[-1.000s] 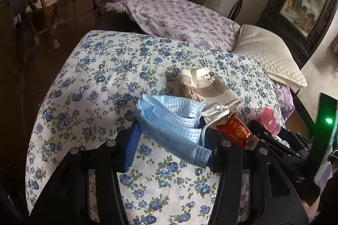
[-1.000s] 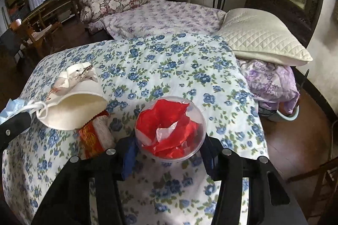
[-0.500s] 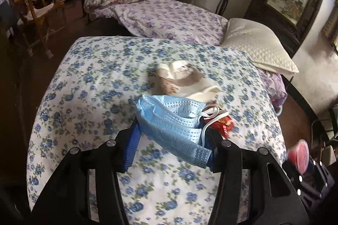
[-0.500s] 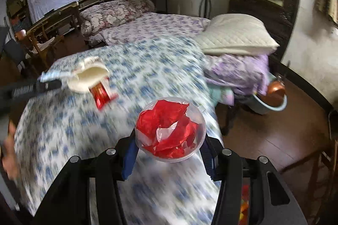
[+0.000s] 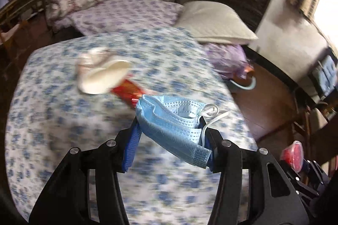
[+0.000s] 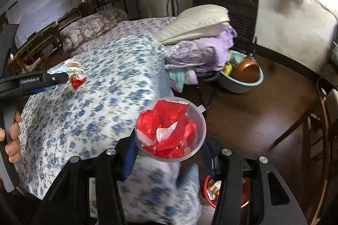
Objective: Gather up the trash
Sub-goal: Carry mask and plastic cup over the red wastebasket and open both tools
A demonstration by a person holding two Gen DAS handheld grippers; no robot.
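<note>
My left gripper is shut on a blue face mask and holds it above the blue-flowered bed. A white paper cup and a red wrapper lie on the bed beyond it. My right gripper is shut on a clear plastic cup with red wrapper scraps inside, past the bed's right edge. A red bin with trash stands on the floor just below it. The left gripper with the mask also shows at the left in the right wrist view.
A cream pillow lies on purple bedding at the bed's far side. A light blue basin with a copper pot sits on the dark wooden floor. A wooden chair stands at the right.
Both grippers have swung right, away from the bed's middle. The right one with the cup is now over the floor by the red bin. The left still holds the mask.
</note>
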